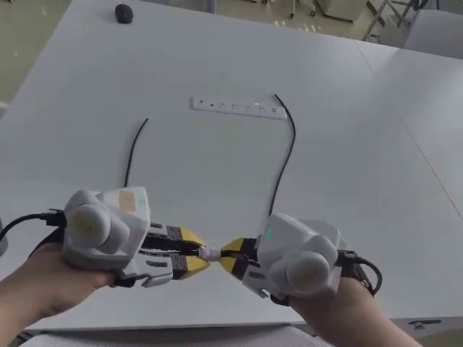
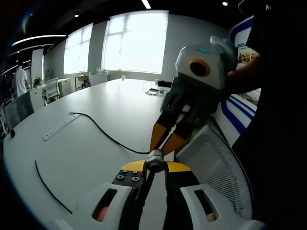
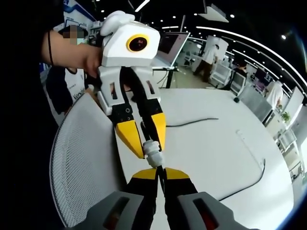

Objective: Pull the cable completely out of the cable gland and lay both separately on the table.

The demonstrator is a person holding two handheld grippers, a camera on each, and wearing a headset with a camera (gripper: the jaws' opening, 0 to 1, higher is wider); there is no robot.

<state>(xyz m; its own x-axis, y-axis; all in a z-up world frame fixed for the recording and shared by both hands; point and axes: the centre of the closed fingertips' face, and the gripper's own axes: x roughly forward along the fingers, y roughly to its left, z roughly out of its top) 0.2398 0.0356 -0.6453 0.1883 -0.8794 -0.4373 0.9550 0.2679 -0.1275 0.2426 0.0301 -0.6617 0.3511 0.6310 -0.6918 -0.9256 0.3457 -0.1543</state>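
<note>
1. The left tool is pressed onto the white cable gland, above the near edge of the bench.
2. The right tool faces it, pinching the black cable just beside the gland.
3. The cable trails far across the bench towards a power strip.
4. A second black cable lies to the left.

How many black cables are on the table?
2. A short cable lies loose at the left of the table. A long cable runs from beside the power strip to the right gripper, which hides its end.
</note>
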